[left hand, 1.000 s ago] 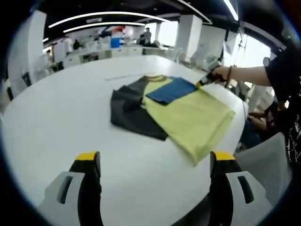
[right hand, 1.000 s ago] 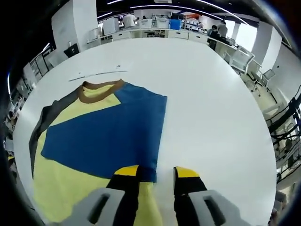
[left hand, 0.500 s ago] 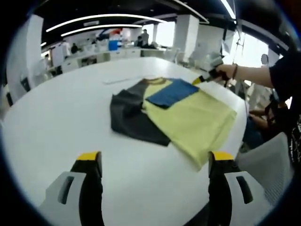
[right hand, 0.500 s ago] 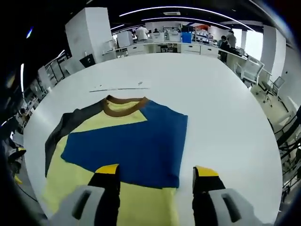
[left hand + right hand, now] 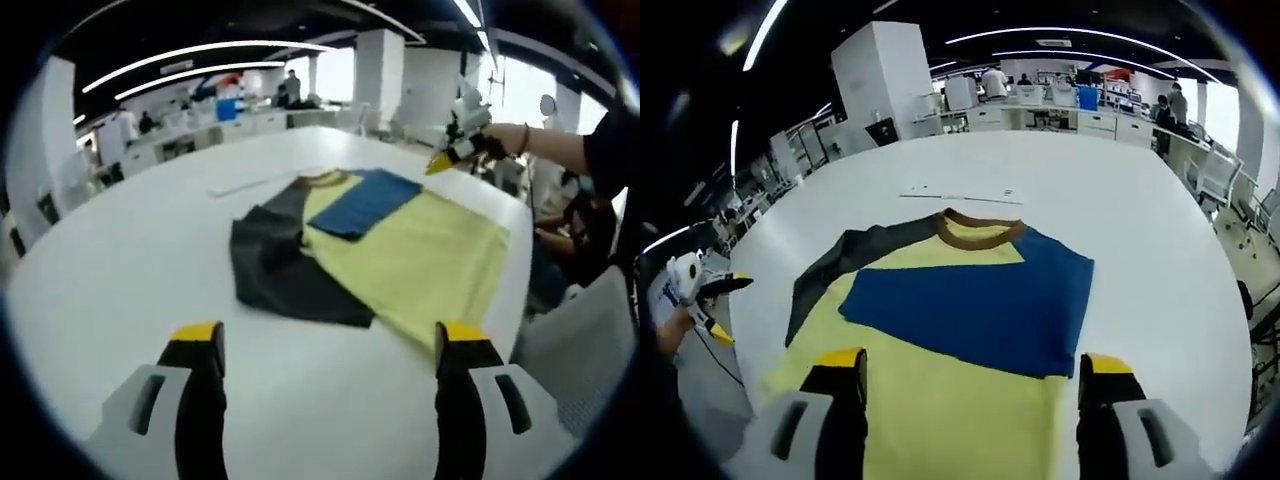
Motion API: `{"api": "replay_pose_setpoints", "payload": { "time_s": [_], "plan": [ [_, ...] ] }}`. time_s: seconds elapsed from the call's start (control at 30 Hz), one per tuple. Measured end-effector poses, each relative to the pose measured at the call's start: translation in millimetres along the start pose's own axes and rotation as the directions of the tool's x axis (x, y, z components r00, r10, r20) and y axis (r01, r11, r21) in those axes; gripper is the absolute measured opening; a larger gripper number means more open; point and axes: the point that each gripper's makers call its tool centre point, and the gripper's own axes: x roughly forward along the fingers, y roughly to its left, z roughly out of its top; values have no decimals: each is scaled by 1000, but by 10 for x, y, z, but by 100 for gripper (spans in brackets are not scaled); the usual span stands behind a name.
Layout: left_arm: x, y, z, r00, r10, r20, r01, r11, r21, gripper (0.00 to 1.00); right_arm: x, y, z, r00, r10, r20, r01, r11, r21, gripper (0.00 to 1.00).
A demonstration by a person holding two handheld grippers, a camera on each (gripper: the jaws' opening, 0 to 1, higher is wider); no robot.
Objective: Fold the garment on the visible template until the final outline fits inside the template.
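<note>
Since the earlier frame, right gripper (image 5: 970,375) has drawn back from the blue sleeve (image 5: 975,305) and spread its fingers wide, holding nothing. Left gripper (image 5: 330,345) hovers with fingers wide and empty over bare worktop (image 5: 120,260), the garment (image 5: 400,245) at its 12 o'clock. One blue sleeve lies folded across the yellow body; the dark sleeve (image 5: 270,265) lies unfolded, so folding appears partly done. No template outline can be made out. White round worktop, open office behind.
</note>
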Motion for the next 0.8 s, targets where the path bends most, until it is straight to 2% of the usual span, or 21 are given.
{"api": "replay_pose_setpoints", "payload": {
  "time_s": [0.2,0.43,0.6,0.7,0.8],
  "plan": [
    [116,20,-17,1000,3,-1,-3,1000,28,78,-178,117,94,996,9,83,-7,1000,-18,99],
    [255,-68,-45,999,-45,-26,46,998,53,68,-298,325,36,994,56,94,-53,998,-34,99],
    [375,-122,-63,997,-69,-45,74,991,109,64,-372,440,7,991,83,108,-79,996,-34,99],
    [453,-141,-131,993,-80,-83,92,983,159,61,-414,493,-21,988,93,123,-92,996,-11,99],
    [509,-142,-160,993,-77,-93,94,978,186,58,-462,520,-58,987,93,130,-94,996,0,99]
  ]
}}
